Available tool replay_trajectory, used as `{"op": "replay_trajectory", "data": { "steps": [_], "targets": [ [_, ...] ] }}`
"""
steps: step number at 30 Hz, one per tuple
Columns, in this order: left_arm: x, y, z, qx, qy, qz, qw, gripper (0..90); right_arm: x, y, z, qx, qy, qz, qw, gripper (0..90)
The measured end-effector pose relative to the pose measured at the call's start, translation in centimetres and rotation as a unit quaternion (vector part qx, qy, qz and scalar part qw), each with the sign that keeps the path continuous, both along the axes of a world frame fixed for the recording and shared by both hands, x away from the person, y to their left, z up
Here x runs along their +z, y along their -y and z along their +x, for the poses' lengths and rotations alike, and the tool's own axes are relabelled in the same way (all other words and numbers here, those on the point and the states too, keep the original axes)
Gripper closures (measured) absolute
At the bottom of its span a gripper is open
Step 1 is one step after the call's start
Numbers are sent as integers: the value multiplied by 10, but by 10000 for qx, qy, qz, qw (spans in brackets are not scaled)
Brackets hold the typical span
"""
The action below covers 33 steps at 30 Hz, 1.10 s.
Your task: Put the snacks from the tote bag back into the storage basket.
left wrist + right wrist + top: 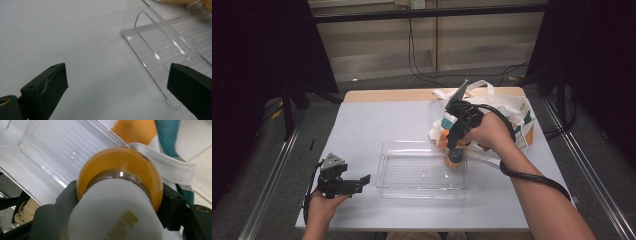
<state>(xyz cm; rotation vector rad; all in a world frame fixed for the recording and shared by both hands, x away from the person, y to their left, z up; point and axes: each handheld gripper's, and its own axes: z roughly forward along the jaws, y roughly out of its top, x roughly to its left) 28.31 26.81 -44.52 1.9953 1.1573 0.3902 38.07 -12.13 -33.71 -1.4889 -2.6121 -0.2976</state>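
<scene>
Now: clear tray [422,172] bare | right jaws grip orange bottle [120,175] over its edge | left jaws open

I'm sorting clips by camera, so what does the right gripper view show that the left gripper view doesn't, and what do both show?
Right gripper view alone: an orange bottle with a white cap clamped in the right gripper, and a cloth bag with white straps. Left gripper view alone: the left gripper with open jaws, nothing between them, over the white table. Both: the clear plastic tray.
</scene>
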Motion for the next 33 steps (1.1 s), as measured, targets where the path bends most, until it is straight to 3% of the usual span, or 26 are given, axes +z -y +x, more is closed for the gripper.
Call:
{"op": "replay_trajectory", "data": {
  "steps": [33],
  "targets": [
    [1, -1, 0, -2, 28, -30, 10000, 29, -15, -3, -1, 15, -77, -96, 9999, 301]
  ]
}}
